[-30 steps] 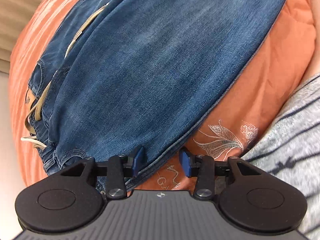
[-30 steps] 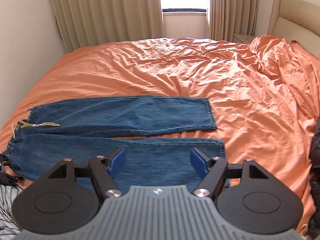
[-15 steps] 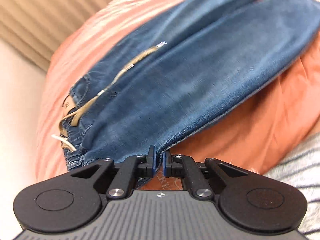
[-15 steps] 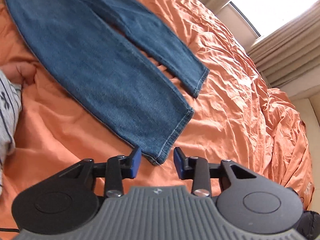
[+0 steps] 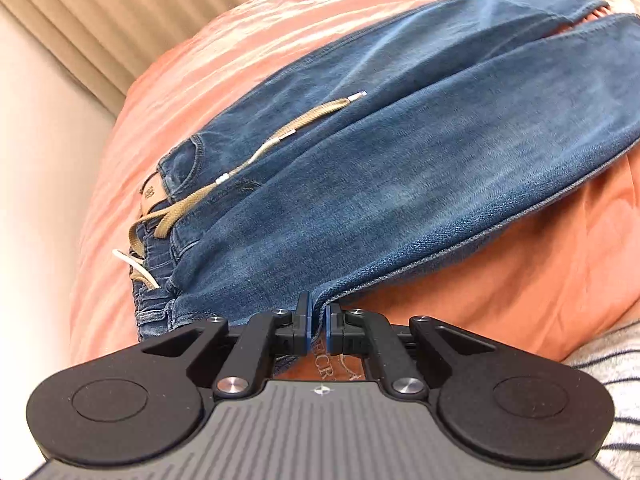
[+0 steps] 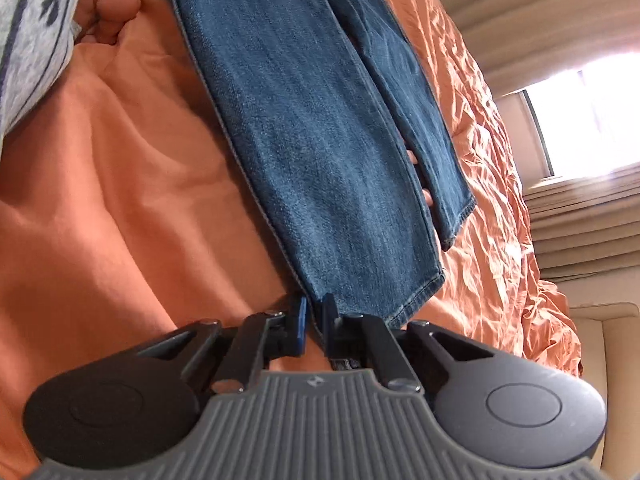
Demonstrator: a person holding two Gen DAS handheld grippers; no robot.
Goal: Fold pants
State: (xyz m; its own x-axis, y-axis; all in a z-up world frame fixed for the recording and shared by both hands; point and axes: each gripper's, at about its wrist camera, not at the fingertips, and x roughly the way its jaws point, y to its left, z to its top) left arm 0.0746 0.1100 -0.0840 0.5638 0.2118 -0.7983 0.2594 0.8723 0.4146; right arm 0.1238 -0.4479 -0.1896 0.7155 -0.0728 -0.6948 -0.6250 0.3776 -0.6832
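Blue jeans [image 5: 400,184] lie flat on an orange bedsheet [image 5: 520,280], both legs side by side, a tan drawstring [image 5: 256,156] trailing from the waistband. My left gripper [image 5: 317,320] is shut on the near side seam, close to the waistband. In the right wrist view the same jeans [image 6: 320,140] stretch away from me. My right gripper [image 6: 314,320] has its jaws closing on the near corner of the closer leg's hem, the blue pads pinching the denim edge.
A person's hand [image 6: 108,4] and striped grey sleeve [image 6: 32,40] rest on the sheet [image 6: 120,200] by the jeans. Beige curtains [image 5: 100,12], a bright window [image 6: 580,120] and a padded headboard [image 6: 608,340] border the bed. A pale wall [image 5: 32,200] runs along its left side.
My left gripper closed on the jeans' side seam and lifted slightly. My right gripper dropped from high above the bed, rolled, and closed on the hem corner.
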